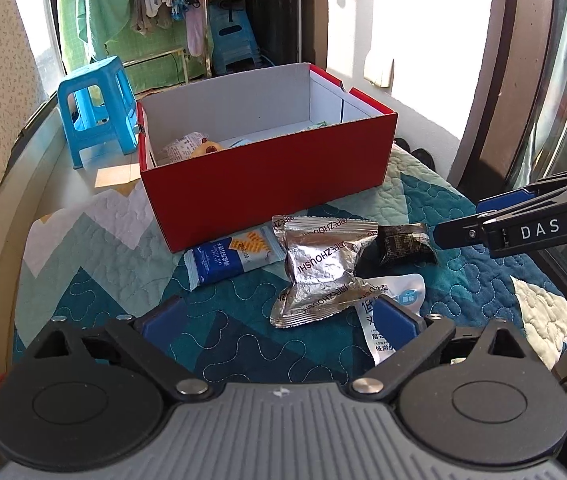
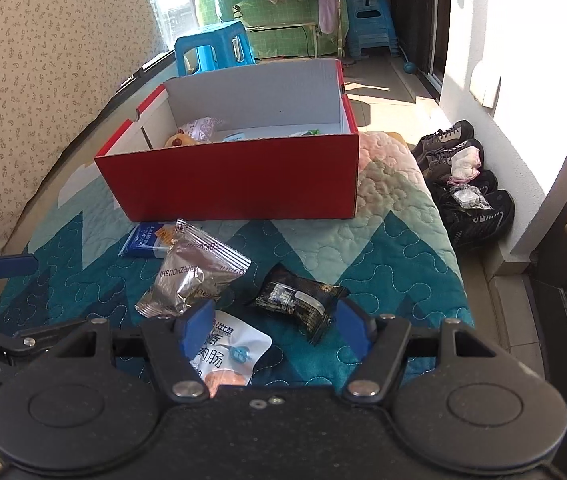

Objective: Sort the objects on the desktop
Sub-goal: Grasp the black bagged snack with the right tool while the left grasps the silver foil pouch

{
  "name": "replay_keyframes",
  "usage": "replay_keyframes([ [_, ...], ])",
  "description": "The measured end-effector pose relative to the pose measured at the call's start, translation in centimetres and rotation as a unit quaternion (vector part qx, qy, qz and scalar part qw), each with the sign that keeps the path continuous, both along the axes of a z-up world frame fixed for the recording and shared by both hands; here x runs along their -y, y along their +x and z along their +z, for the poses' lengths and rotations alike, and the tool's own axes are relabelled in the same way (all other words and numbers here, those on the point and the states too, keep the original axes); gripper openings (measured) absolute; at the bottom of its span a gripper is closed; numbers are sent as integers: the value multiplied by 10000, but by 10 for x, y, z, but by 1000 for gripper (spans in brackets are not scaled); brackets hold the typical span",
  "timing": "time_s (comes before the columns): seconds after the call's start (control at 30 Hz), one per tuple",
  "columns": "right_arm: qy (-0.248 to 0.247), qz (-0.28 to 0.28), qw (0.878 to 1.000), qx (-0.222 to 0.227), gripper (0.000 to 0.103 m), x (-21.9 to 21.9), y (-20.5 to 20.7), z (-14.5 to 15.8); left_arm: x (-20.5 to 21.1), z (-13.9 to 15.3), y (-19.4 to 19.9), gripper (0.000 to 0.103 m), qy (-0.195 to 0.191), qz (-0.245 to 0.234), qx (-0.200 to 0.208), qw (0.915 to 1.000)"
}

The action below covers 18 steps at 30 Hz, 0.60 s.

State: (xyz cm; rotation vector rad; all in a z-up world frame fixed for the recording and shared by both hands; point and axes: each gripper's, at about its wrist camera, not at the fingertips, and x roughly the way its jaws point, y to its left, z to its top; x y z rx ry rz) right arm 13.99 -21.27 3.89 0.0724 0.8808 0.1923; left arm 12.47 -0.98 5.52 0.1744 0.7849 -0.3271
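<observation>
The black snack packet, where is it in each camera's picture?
Left wrist view: black snack packet lies right of centre, beside the silver packet.
Right wrist view: it lies low in the middle, right of the silver packet.
Shared landmark: the red box behind it.

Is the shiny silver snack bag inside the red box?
No, the silver snack bag lies on the quilt in front of the red box, outside its walls.
</observation>
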Motion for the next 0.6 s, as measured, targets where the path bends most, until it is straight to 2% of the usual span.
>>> replay_keyframes([
  [0.2, 118, -321, 9992, -199, 67, 8, 19, -19, 12, -17, 15, 102, -12, 35, -70, 10000],
  [0.6, 326, -453, 9972, -494, 68, 4, 48, -48, 30, -47, 54, 102, -47, 127, -322, 9994],
])
